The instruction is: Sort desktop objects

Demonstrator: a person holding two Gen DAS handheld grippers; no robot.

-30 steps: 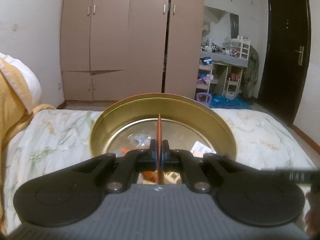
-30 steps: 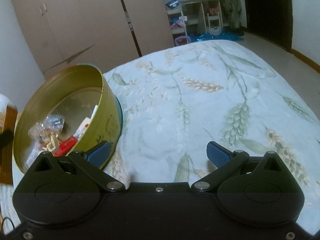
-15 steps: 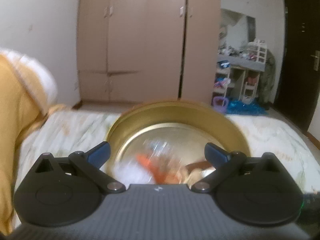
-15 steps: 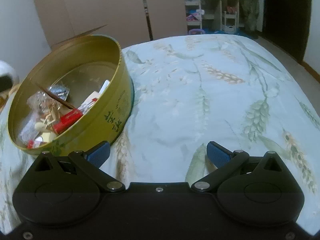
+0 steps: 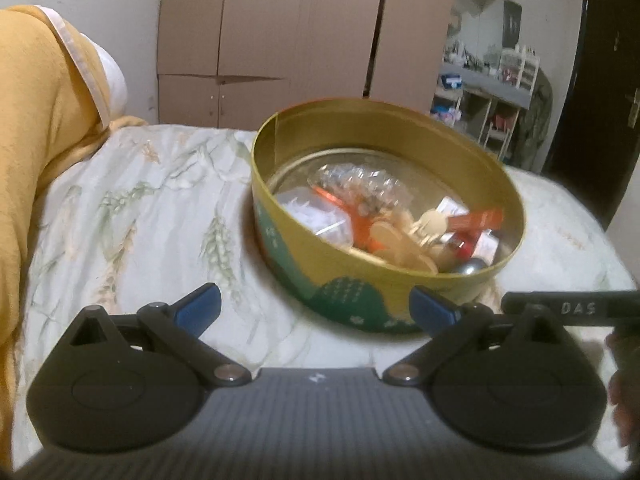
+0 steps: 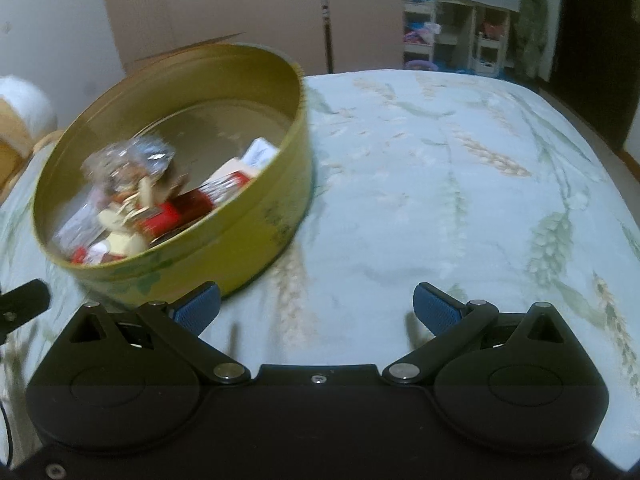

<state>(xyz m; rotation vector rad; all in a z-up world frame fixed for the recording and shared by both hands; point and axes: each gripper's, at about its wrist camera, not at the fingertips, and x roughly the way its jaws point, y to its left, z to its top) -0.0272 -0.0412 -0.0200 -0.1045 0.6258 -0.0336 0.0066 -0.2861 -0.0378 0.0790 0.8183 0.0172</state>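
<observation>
A round gold tin [image 5: 304, 268] with a green pattern sits on the bed; in the right wrist view the tin [image 6: 240, 236] lies at the left. Inside lie several small objects: a clear crinkly bag [image 5: 356, 184], an orange piece [image 5: 362, 224], pale wooden pieces [image 5: 404, 240], a red packet [image 6: 176, 212] and white cards. My left gripper [image 5: 316, 310] stands open just in front of the tin's near wall, nothing between its fingers. My right gripper [image 6: 316, 308] is open over the bedsheet, right of the tin, also empty.
The bed is covered by a pale green sheet with a wheat print [image 6: 460, 184]. A yellow blanket [image 5: 36, 128] is heaped at the left. Brown wardrobes [image 5: 280, 32], cluttered shelves [image 5: 488, 96] and a dark door [image 5: 608, 80] stand beyond. The other gripper's black part [image 5: 572, 308] shows at right.
My left gripper was shut on a thin brown stick over the tin; it opened, the stick is gone from it, and it drew back and down. The right gripper shifted toward the tin.
</observation>
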